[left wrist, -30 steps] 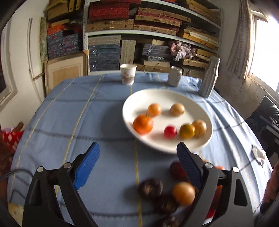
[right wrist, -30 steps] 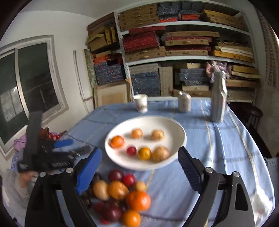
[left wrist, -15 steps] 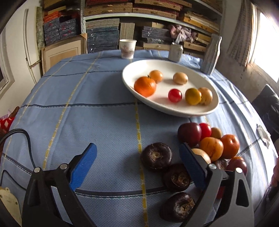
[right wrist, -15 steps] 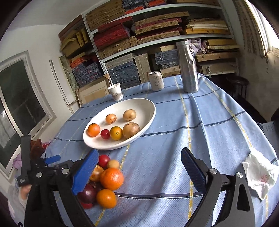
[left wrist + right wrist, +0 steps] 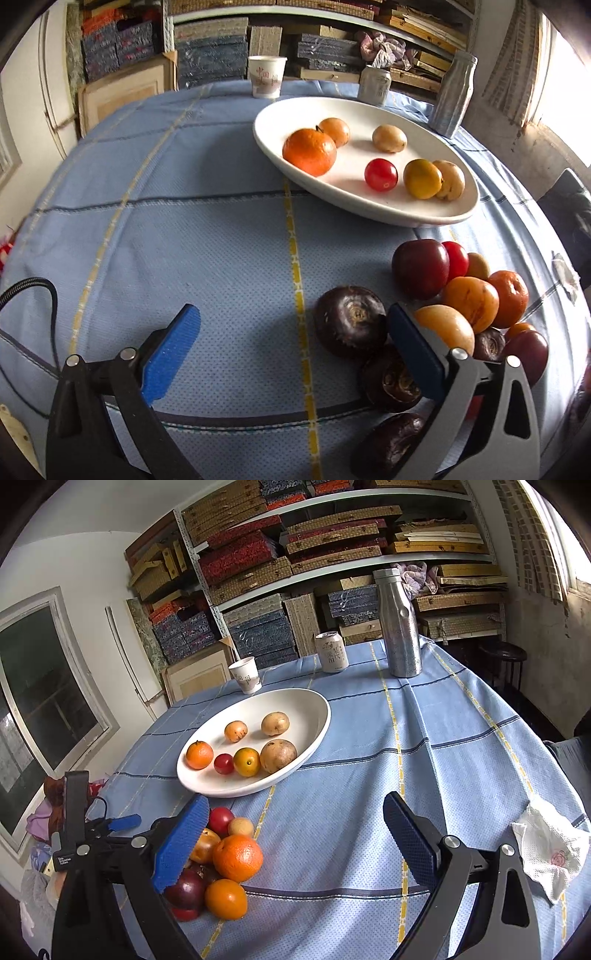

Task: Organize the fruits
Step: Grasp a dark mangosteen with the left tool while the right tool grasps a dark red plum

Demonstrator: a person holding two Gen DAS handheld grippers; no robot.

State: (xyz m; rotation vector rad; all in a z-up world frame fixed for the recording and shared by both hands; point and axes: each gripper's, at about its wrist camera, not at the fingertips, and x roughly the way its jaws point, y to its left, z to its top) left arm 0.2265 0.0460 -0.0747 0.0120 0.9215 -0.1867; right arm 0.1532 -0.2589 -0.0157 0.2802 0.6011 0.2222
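Over the desk's near edge, the left tongs [image 5: 291, 336] have just been opening and gape wide, empty, a dark water chestnut [image 5: 351, 320] lying loose between the pads. The right tongs [image 5: 291, 834] also stand wide and empty over bare blue tablecloth [image 5: 443, 738]. A fruit pile [image 5: 221, 864] sits beside them; the white dish [image 5: 310, 734] beyond holds six fruits. Cup [image 5: 245, 674], can [image 5: 331, 652] and steel bottle [image 5: 399, 624] line the far edge.
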